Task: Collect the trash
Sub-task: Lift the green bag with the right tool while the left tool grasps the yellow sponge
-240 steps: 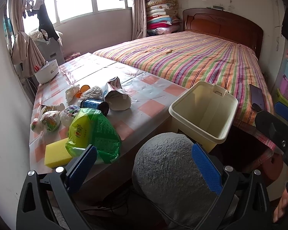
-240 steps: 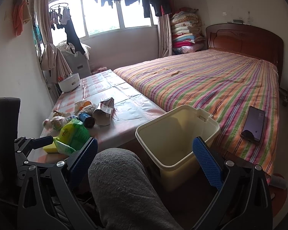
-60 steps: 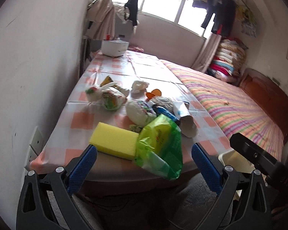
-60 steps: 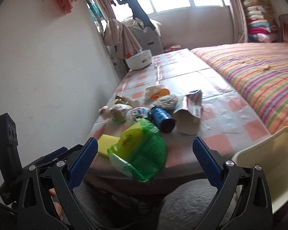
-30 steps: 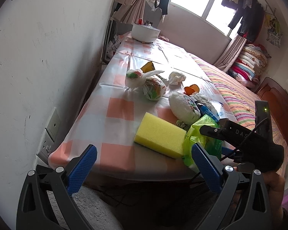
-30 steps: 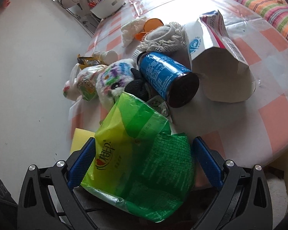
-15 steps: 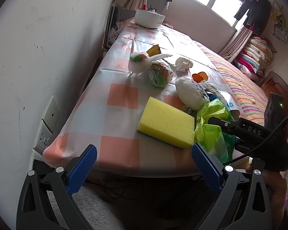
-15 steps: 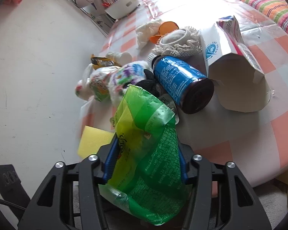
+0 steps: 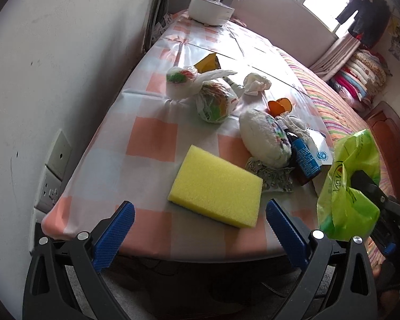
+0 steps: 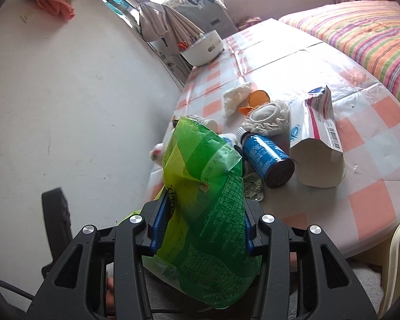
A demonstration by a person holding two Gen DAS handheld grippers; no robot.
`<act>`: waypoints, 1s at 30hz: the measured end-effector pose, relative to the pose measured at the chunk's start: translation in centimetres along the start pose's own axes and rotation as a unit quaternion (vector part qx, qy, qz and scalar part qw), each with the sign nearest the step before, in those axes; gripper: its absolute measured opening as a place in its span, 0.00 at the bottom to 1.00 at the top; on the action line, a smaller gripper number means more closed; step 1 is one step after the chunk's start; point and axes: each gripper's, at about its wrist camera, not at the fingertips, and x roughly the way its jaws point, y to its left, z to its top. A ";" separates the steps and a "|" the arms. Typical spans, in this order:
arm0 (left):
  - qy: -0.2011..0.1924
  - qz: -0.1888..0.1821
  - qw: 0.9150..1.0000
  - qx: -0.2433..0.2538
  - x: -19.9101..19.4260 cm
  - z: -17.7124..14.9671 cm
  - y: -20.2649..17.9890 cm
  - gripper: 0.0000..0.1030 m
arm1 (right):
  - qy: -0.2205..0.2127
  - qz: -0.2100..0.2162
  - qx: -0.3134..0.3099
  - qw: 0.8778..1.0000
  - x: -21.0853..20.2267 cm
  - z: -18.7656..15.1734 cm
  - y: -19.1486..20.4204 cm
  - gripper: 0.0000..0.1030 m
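The right gripper [image 10: 203,221] has a crumpled green plastic bag [image 10: 208,186] between its blue pads; the jaws are closing and press its sides. The bag hangs lifted above the table's near edge, and in the left wrist view it [image 9: 352,176] shows at the right. My left gripper [image 9: 200,208] is open, low at the near edge of the checked table [image 9: 152,138], with a yellow sponge [image 9: 216,200] just beyond its fingertips. Other litter lies on the table: a blue can [image 10: 266,160], a torn white paper bag [image 10: 317,154], two tied plastic bags [image 9: 184,80], and a tissue [image 9: 256,82].
A cream bin rim [image 10: 398,240] shows at the lower right beside the table. A white fuzzy bundle [image 9: 264,141] and orange peel [image 9: 278,105] lie mid-table. A white pot [image 9: 210,13] stands at the far end. The wall with a socket [image 9: 53,176] is on the left, a striped bed [image 10: 360,26] on the right.
The right gripper's jaws closed from wide open onto the green bag and lifted it off the table. The left gripper moved in closer to the yellow sponge and tilted further down.
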 end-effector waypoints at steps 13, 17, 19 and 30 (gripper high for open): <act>0.075 0.036 0.988 0.130 5.3 2.2 -2.8 0.94 | -0.013 0.005 0.010 1.000 -1.4 -0.5 -0.9 0.41; 0.074 0.032 0.986 0.148 5.4 2.4 -3.0 0.93 | -0.013 0.003 0.013 1.000 -1.4 -0.5 -1.0 0.39; 0.075 0.030 0.984 0.159 5.2 2.5 -3.1 0.93 | -0.026 0.004 0.016 1.000 -1.9 -0.1 -1.1 0.39; 0.081 0.034 0.969 0.230 5.4 2.2 -5.0 0.94 | -0.082 -0.014 -0.007 0.996 -5.3 0.9 -0.8 0.39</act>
